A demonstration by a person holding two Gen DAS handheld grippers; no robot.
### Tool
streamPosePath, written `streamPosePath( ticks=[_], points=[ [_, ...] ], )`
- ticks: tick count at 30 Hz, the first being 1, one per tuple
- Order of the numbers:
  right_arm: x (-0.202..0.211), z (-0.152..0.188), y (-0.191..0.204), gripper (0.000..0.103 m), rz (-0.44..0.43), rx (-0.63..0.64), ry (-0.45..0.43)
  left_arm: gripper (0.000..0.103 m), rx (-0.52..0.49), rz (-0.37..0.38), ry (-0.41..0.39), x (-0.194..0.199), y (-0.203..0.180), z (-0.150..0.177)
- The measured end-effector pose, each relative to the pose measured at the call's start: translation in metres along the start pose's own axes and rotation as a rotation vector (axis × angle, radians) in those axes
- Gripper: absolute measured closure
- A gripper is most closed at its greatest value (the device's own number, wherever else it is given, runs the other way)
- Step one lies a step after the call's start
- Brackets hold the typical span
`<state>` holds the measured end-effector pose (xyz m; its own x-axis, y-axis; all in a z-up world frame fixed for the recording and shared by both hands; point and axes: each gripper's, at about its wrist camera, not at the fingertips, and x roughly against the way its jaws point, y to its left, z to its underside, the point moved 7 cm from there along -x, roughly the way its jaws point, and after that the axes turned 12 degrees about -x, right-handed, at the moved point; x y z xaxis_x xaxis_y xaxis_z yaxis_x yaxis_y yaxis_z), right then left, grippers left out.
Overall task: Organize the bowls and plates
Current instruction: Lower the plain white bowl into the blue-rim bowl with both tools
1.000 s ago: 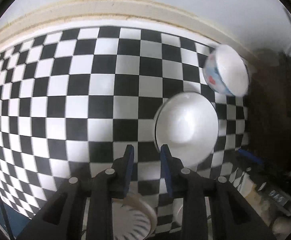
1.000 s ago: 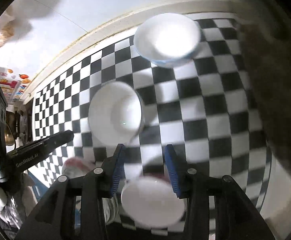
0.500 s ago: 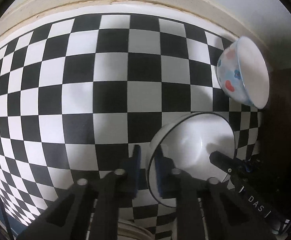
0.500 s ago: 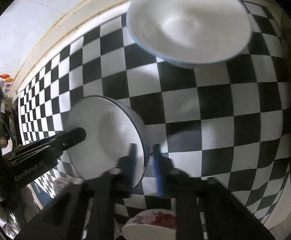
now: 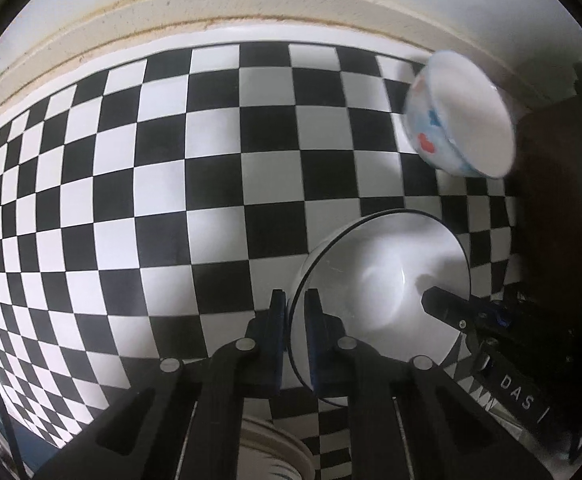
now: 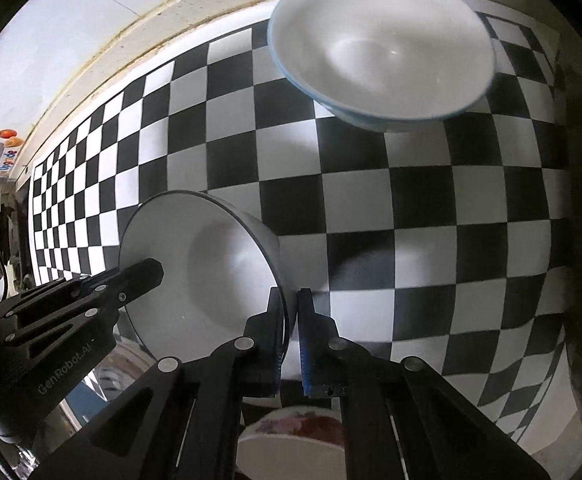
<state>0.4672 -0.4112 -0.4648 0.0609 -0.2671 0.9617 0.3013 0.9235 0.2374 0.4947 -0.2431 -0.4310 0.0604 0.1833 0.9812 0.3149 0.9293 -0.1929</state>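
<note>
While both tools pinch opposite edges of it, the white ceramic bowl with the thin dark rim [image 5: 383, 284] sits tilted above the black-and-white chequered surface [image 5: 151, 200], so it looks lifted or tipped, tho I can't tell if part of it touches down. Left hand-held gripper [image 5: 293, 320] has its blue pads either side of the near rim, clamped on it; right hand-held gripper [image 6: 289, 320] does the same on the far edge, pads pressed onto the wall. Glazed, stiff, prob. slippery and def. breakable, with moderate weight, so a rim pinch is the only real hold (pads need to bite well down the wall, not just the lip). Two holds should help vs. twisting. Beyond it, a white bowl with blue and red spots [image 5: 459, 116] rests near the back wall, well apart. Low in the right view, a white bowl with a red floral inside [image 6: 291, 436] lies under the tool.
</note>
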Motion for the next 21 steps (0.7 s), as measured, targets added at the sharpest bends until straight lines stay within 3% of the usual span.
streamPosePath(
  ticks=[8,21],
  points=[
    [0.031,0.015,-0.002,0.096,-0.041,-0.008,-0.035,0.095,-0.047,-0.004,-0.053,0.032,-0.022,0.020],
    [0.094,0.088,-0.021,0.095,-0.061,-0.001,-0.104,0.095,-0.125,0.008,-0.106,0.072,-0.059,0.072]
  ],
)
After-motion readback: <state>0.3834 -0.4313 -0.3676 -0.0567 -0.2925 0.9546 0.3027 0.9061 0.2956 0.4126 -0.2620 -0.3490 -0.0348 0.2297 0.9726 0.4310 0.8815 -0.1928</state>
